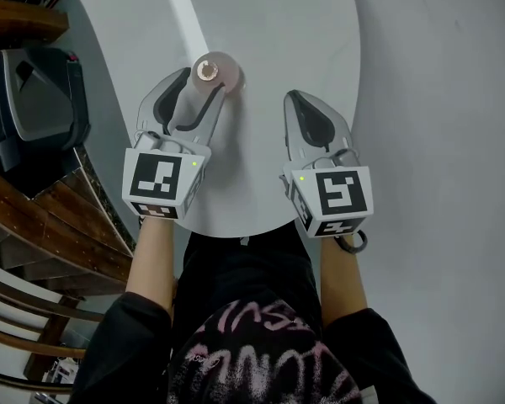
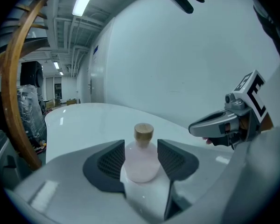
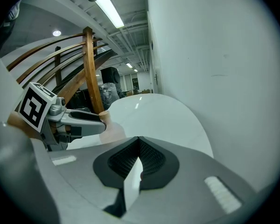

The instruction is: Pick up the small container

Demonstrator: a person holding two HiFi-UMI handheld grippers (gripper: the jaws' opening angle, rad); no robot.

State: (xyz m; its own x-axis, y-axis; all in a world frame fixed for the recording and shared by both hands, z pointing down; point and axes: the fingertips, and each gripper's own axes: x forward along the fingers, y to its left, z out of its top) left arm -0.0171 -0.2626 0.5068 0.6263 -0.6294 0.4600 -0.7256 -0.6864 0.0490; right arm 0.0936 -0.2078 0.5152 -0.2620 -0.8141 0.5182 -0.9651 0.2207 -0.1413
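Observation:
The small container is a pale pink bottle with a cork stopper, standing on the white round table. My left gripper has one jaw on each side of it. In the left gripper view the bottle fills the gap between both dark pads, and the gripper is shut on it. My right gripper hovers to the right of the bottle, apart from it, shut with nothing held. From the right gripper view the bottle shows faintly behind the left gripper's fingers.
The table's near edge curves just in front of the person's body. A black machine and curved wooden rails stand at the left. A white wall rises behind the table.

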